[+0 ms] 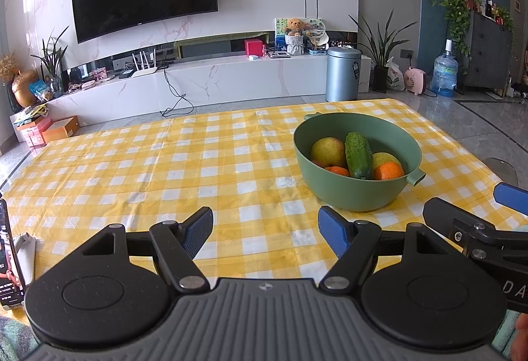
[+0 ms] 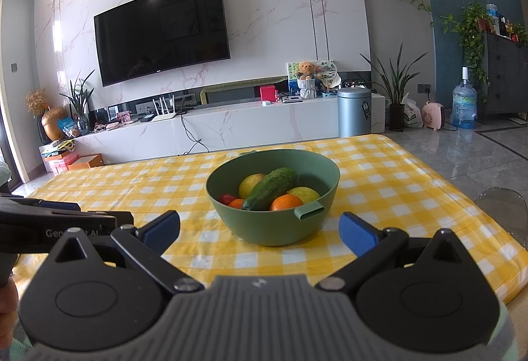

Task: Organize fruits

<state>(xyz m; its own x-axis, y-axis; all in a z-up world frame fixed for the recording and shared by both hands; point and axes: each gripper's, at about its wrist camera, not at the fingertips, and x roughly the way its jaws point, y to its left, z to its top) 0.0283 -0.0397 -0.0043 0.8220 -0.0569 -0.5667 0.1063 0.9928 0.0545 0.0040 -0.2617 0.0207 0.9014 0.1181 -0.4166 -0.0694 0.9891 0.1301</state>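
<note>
A green bowl [image 1: 330, 176] [image 2: 250, 222] stands on the yellow checked tablecloth [image 1: 165, 169] [image 2: 396, 182]. In it lie a dark green cucumber [image 1: 358, 154] [image 2: 269, 189], two yellow-green apples [image 1: 328, 151] [image 2: 250, 184], oranges [image 1: 388, 171] [image 2: 285, 203] and a small red fruit [image 2: 227, 198]. My left gripper [image 1: 265, 230] is open over bare cloth, short and left of the bowl. My right gripper [image 2: 260, 230] is open too, its blue pads [image 2: 358, 234] straddling the bowl's near side without touching it. The right gripper's finger [image 1: 510, 194] shows at the left view's right edge.
A phone [image 1: 8, 255] stands at the table's near left edge beside a white item [image 1: 26, 257]. Beyond the table are a marble TV bench [image 1: 198, 80], a grey bin [image 1: 343, 74], plants and a water jug [image 1: 445, 72]. A clear chair back [image 2: 505, 209] stands at the table's right.
</note>
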